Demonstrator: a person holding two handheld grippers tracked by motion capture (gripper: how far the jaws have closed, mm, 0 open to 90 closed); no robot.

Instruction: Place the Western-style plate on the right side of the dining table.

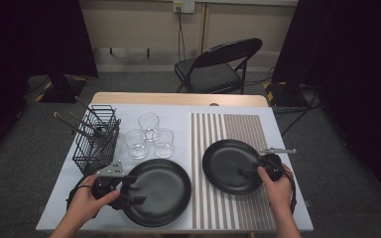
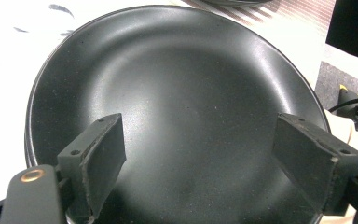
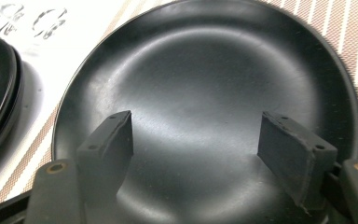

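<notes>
Pale table before a black folding chair; no legible writing. Left gripper: jaws apart over left black plate (stacked rim visible in left gripper view). Right gripper: jaws apart over right black plate on striped mat. High view adds wire basket, three glasses.

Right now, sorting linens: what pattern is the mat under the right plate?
Brown-and-white stripes, clearest in the high view.
</notes>
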